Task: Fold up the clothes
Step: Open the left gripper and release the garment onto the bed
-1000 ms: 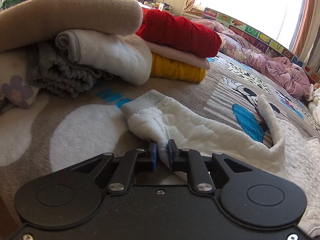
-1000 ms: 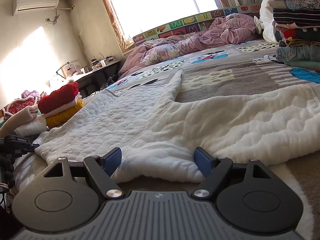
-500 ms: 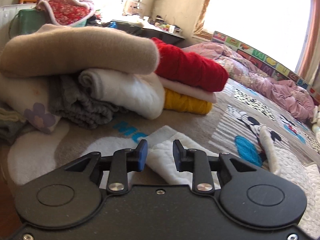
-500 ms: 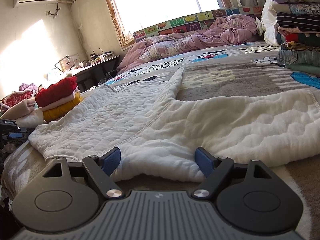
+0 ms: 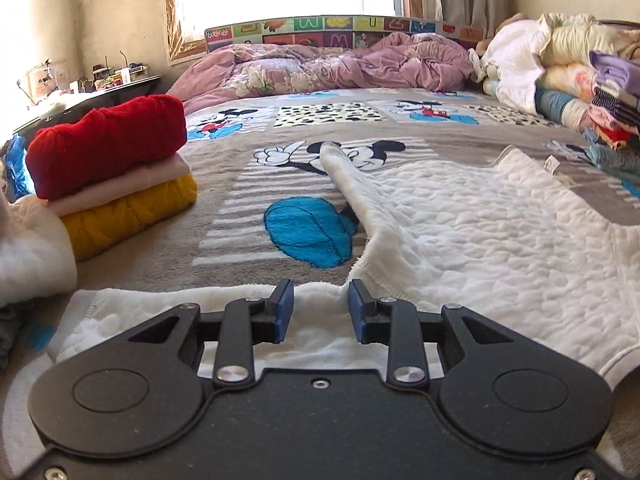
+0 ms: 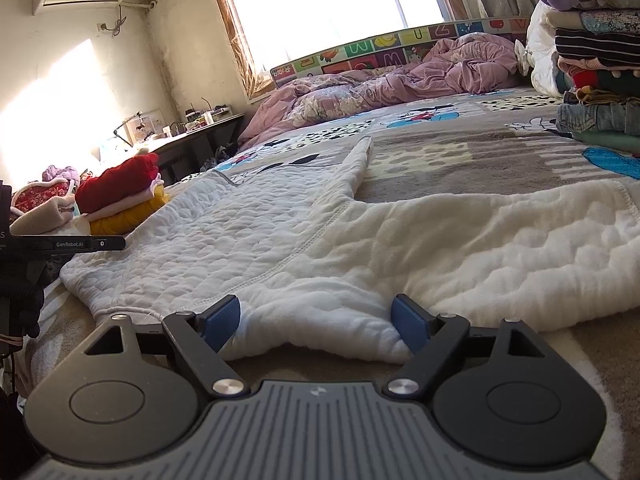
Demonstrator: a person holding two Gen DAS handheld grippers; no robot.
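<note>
Bed blanket (image 5: 248,264) has folded stacks left (image 5: 108,168) and right (image 6: 596,92), but the white quilted garment (image 6: 280,232) lies spread flat in the near middle, unfolded. Left gripper (image 5: 320,310) is opening over its edge, pinching nothing; right gripper (image 6: 316,322) is spread wide around the hem.

Quilted white cloth garment (image 5: 480,220), matt.

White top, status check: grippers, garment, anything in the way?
Left gripper opening, cloth between pads, not pinched. Right gripper open around the near edge. White top flat on the blanket. Nothing blocking.
</note>
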